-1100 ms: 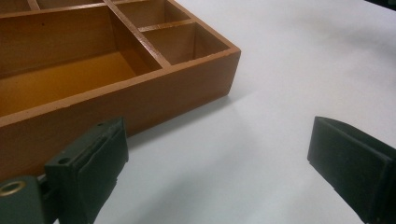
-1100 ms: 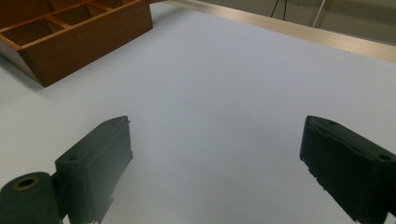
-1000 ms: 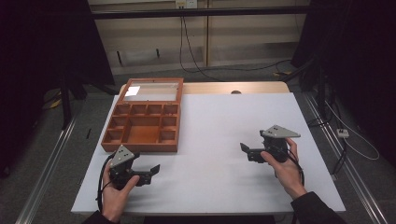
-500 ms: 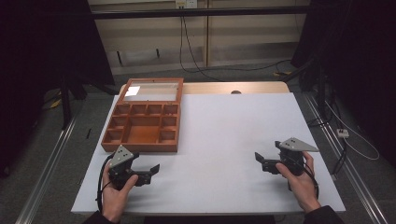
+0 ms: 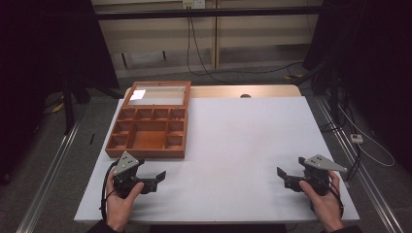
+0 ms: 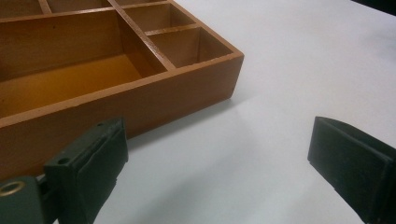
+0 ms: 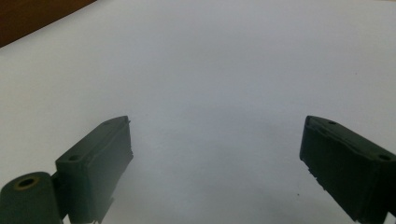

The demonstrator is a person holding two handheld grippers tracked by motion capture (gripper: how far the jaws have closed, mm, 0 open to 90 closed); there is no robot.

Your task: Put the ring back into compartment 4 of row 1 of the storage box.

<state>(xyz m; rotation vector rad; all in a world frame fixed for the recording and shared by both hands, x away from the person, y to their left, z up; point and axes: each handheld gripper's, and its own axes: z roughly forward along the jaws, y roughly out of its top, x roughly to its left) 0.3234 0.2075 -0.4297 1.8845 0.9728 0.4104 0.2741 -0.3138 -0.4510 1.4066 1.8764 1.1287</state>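
Note:
A wooden compartment box (image 5: 148, 133) with its glass lid (image 5: 158, 93) folded back lies at the table's left rear; its several compartments look empty. My left gripper (image 5: 156, 178) rests near the front left of the white table (image 5: 233, 141), just in front of the box, jaws open with nothing between them. The box's near corner (image 6: 187, 70) shows close ahead in the left gripper view. My right gripper (image 5: 283, 177) sits at the front right, open over bare table. In the right gripper view its gripper (image 7: 215, 154) holds nothing.
A strip of wooden bench (image 5: 243, 91) shows behind the white table. Cables (image 5: 199, 53) trail on the floor beyond, and a power strip (image 5: 357, 138) lies right of the table. Metal rails (image 5: 53, 170) run along both sides.
My right gripper has moved toward the table's front edge and come down to rest low at the front right. The left gripper has stayed put.

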